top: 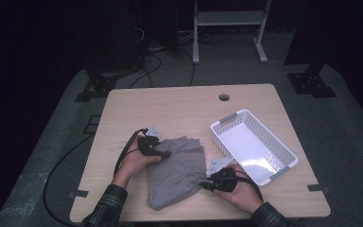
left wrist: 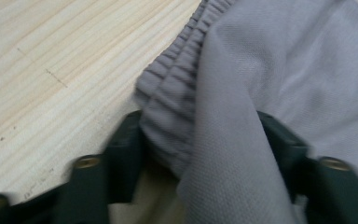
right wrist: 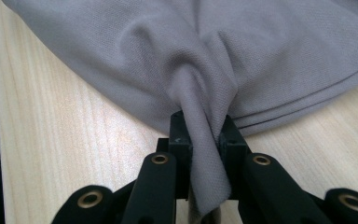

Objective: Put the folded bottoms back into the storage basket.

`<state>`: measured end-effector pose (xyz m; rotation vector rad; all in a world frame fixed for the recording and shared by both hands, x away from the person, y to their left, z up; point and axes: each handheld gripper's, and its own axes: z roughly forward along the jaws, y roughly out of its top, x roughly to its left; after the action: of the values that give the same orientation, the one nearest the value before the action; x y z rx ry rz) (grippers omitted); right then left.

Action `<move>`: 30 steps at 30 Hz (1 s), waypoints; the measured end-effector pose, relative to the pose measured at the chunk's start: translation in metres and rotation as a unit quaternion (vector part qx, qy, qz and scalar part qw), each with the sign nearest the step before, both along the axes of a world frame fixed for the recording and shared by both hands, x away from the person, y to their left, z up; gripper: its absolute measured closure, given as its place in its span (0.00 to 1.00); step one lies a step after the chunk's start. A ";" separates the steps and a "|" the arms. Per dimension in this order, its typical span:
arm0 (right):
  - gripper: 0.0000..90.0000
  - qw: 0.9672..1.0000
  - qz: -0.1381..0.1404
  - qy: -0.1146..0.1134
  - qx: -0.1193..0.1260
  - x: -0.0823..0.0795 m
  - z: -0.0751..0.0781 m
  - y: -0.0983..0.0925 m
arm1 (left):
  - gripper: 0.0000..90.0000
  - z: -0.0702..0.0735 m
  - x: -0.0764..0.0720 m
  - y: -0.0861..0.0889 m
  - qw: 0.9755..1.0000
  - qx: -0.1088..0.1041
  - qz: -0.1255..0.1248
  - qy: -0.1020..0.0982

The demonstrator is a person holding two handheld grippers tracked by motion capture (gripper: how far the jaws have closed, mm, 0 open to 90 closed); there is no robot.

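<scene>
While the far half of the wooden table (top: 179, 101) lies bare up to its round cable hole (top: 224, 97), the near half is crowded: a folded grey garment (top: 177, 171) sits near the front edge, and a white slatted basket (top: 253, 145) stands just to its right, angled toward the right edge. Bare wood remains to the left of the cloth and along the near edge under the person's forearms.

The garment lies between the two claws. The left gripper (top: 163, 152) meets it at the far left corner, where the elastic waistband (left wrist: 177, 98) is bunched. Its jaws stand partly spread on either side of the waistband and a fold of fabric, both touching the cloth.

The right gripper (top: 206, 183) sits at the cloth's near right edge, close to the basket's near corner. Its jaws are pressed together on a pinched ridge of fabric (right wrist: 200, 140), which puckers upward from the flat layers.
</scene>
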<state>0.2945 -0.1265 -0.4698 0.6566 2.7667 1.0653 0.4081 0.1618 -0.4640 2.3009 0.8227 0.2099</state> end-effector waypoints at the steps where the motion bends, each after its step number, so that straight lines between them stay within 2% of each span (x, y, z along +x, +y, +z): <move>1: 0.88 1.000 -0.001 0.000 0.000 0.000 0.000 0.000 | 0.58 0.000 0.000 0.000 1.000 0.000 0.000 0.000; 2: 0.88 1.000 -0.001 -0.001 0.000 0.000 0.000 0.000 | 0.63 0.001 -0.001 -0.001 1.000 -0.005 0.009 0.009; 3: 0.88 1.000 -0.001 -0.001 -0.001 0.000 0.000 0.000 | 0.67 0.001 -0.001 -0.001 1.000 -0.005 0.009 0.009; 4: 0.88 1.000 -0.001 -0.001 -0.001 0.000 0.000 0.000 | 0.67 0.001 -0.002 -0.001 1.000 -0.007 0.013 0.015; 5: 0.88 1.000 -0.003 -0.002 -0.001 -0.001 0.000 0.001 | 0.74 0.001 -0.003 -0.002 0.999 -0.014 0.019 0.023; 8: 0.88 1.000 -0.007 0.003 0.002 0.000 0.000 0.000 | 0.78 0.001 -0.005 -0.003 0.999 -0.014 0.025 0.022; 9: 0.88 1.000 -0.009 0.008 0.003 0.001 0.000 0.000 | 0.80 0.003 -0.007 -0.005 1.000 -0.003 0.022 0.012; 10: 0.88 1.000 -0.012 0.010 0.002 0.000 0.001 0.001 | 0.80 0.004 -0.008 -0.006 1.000 0.005 0.019 0.005; 14: 0.89 1.000 -0.010 0.007 -0.001 -0.001 0.002 0.001 | 0.81 0.008 -0.008 -0.007 1.000 0.012 0.017 0.008; 21: 0.89 1.000 -0.013 0.004 0.023 -0.001 0.016 -0.005 | 0.81 0.018 -0.012 -0.006 0.999 0.014 0.028 0.009; 30: 0.89 0.999 -0.014 0.003 0.044 0.001 0.031 -0.012 | 0.81 0.037 -0.018 -0.007 0.999 0.010 0.041 -0.004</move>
<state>0.2954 -0.1382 -0.4389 0.7067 2.7196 1.1884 0.3906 0.1551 -0.4267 2.2850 0.9152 0.2634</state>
